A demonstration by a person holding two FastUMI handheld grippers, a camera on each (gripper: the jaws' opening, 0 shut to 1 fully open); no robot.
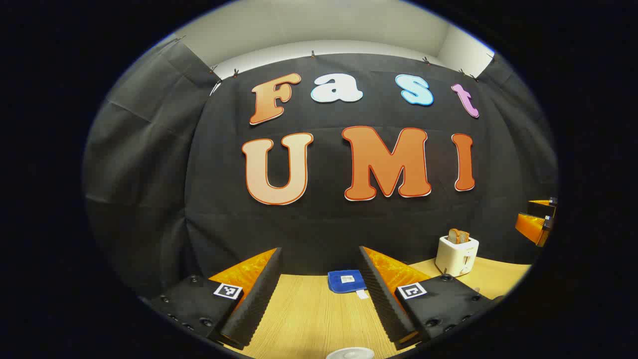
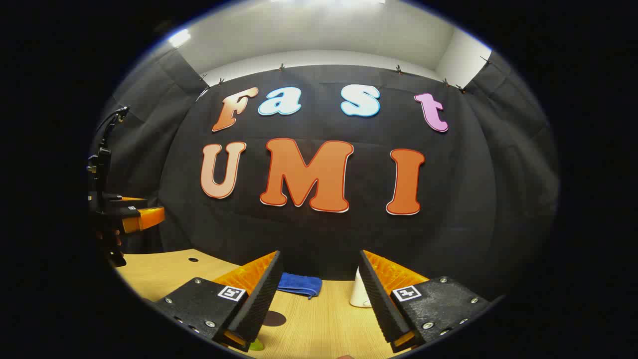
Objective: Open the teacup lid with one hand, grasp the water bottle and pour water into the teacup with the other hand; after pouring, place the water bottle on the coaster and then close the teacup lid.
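Hovering with both the left gripper [image 1: 319,294] and right gripper [image 2: 319,294] spread wide and empty, nothing's started yet I'd say, so next up is dropping onto the white lid [image 1: 350,353] just below.

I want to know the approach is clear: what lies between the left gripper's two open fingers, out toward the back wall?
In the left gripper view, bare wooden table, then a folded blue cloth near the wall.

Wooden bench [image 1: 309,319] with the items resting on it.
A folded blue cloth [image 1: 346,280] lies at the far edge; a white toaster [image 1: 456,255] holding bread stands to its right; a dark round coaster [image 2: 274,318] lies nearer; a white rim [image 1: 350,353] shows at the near edge.
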